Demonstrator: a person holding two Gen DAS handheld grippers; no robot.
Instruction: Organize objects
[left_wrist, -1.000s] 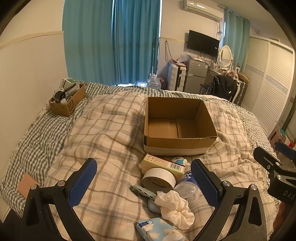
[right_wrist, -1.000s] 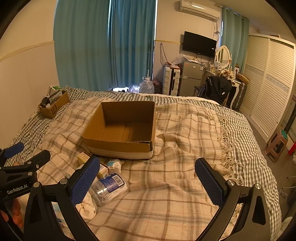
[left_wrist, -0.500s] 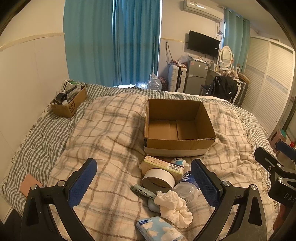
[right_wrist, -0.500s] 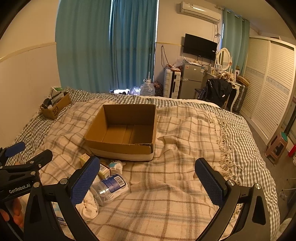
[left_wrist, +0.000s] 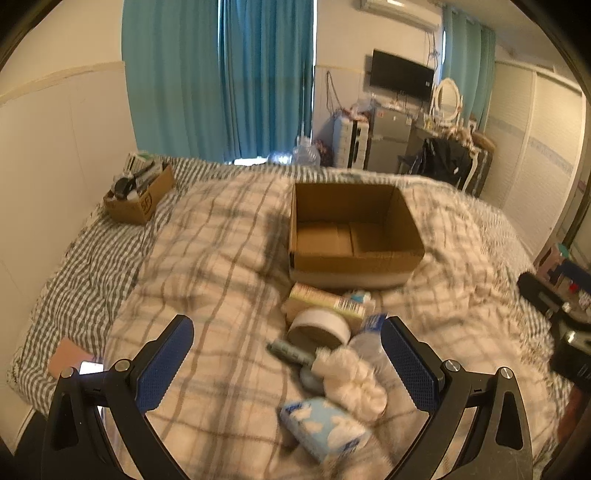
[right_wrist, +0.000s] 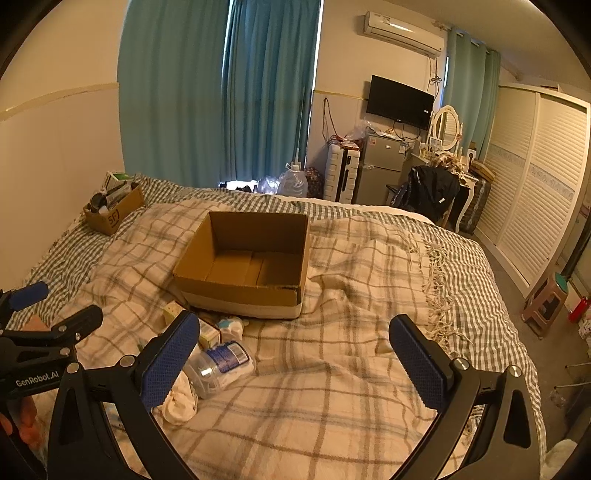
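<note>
Left wrist view: blurred by motion.
Left hand-held gripper (left_wrist: 286, 360): fingers spread wide, nothing between them, hovering above the near end of the bed (left_wrist: 207, 258).
Cardboard box (left_wrist: 351, 236): open-topped, nothing visible inside, standing on the plaid blanket at the middle of the bed, beyond the pile.
Pile of objects: just near of the box; a flat carton (left_wrist: 327, 301) lies closest to it, a tape roll (left_wrist: 319, 328) touches the carton's near side, a clear plastic bottle (left_wrist: 369, 341) lies to the right of the roll.
White cloth (left_wrist: 351, 376): crumpled, nearer than the roll, against the bottle.
Tissue pack (left_wrist: 325, 430): pale blue, nearest of the pile.
Small box (left_wrist: 138, 195): far left on the checked sheet, filled with items.

Right wrist view: sharp.
Right hand-held gripper (right_wrist: 295, 360): fingers spread wide, holding nothing, over bare blanket to the right of the pile.
Cardboard box (right_wrist: 245, 269): far and left of centre.
Clear plastic bottle (right_wrist: 219, 367): on its side beside the left finger, blue label up.
White cloth (right_wrist: 179, 400): partly hidden behind that finger.
Left hand-held gripper (right_wrist: 35, 317): at the left edge, fingers apart.
</note>
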